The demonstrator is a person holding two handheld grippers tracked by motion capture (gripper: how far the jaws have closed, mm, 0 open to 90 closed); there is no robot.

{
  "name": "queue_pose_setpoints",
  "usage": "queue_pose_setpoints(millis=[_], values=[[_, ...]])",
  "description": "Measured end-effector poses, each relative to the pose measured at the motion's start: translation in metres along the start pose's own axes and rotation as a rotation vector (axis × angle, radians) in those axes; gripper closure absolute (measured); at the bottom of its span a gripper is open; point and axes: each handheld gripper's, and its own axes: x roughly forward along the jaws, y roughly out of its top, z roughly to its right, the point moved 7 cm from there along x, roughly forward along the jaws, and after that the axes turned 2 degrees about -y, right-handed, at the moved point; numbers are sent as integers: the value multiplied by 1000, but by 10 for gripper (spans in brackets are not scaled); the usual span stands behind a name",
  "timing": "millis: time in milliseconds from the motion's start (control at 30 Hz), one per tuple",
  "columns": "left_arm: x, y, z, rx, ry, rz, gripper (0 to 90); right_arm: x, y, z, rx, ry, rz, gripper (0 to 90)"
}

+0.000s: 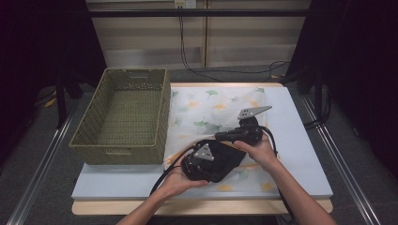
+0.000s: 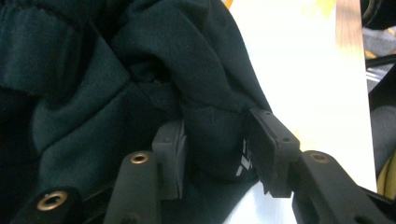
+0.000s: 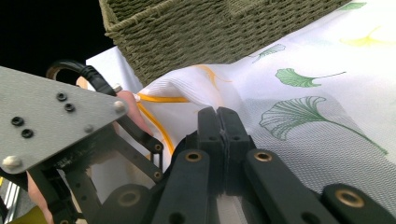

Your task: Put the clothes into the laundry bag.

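A dark teal garment [image 1: 228, 161] lies bunched on a white cloth printed with ginkgo leaves [image 1: 211, 105]. My left gripper [image 1: 212, 163] sits on the garment's left side. In the left gripper view it [image 2: 219, 137] is shut on a thick fold of the garment [image 2: 93, 93], which bulges between the pads. My right gripper [image 1: 223, 136] is at the garment's far edge, jaws pointing left. In the right gripper view it [image 3: 223, 122] is shut, pads pressed together with no fabric visible between them, above the cloth [image 3: 327, 93].
An empty olive woven basket [image 1: 119, 153] stands left of the cloth, its wall close behind in the right gripper view [image 3: 210, 32]. The cloth rests on a pale board [image 1: 300, 140] over the table. Cables trail from both grippers toward the near edge.
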Motion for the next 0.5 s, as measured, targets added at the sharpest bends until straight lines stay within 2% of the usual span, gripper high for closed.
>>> queue_pose_setpoints(millis=[67, 100, 133, 167, 200, 233, 267, 300, 333, 433, 467, 500], values=[[1, 0, -2, 5, 4, 9, 704, 0, 0, 0, -3, 0, 0, 897], [2, 1, -3, -5, -15, 33, 766, 0, 0, 0, 0, 1, 0, 897], [-1, -1, -6, -1, -9, 1, 810, 0, 0, 0, -1, 1, 0, 897], [-1, 0, -6, -13, -6, 12, 837, 0, -1, 0, -1, 2, -2, 897], [0, 2, -8, -13, -6, 45, 846, 0, -1, 0, 0, 2, -2, 897], [-1, 3, -8, -33, -3, 46, 849, 0, -1, 0, 0, 2, -2, 897], [-1, 3, -9, -26, 0, 35, 850, -1, -1, 0, 2, 3, -3, 897], [-1, 4, -10, -38, 5, 47, 851, -1, -1, 0, 5, 2, -4, 897], [-3, 4, -12, -28, 22, 25, 852, -1, -1, 1, 10, 3, -4, 898], [-3, 8, -13, -43, 34, 48, 854, 0, -1, 2, 11, 2, -6, 898], [-4, 8, -15, -31, 33, 35, 854, -1, 0, 2, 11, 3, -5, 898], [-3, 9, -15, -46, 38, 50, 855, -1, 0, 2, 8, 3, -1, 898]])
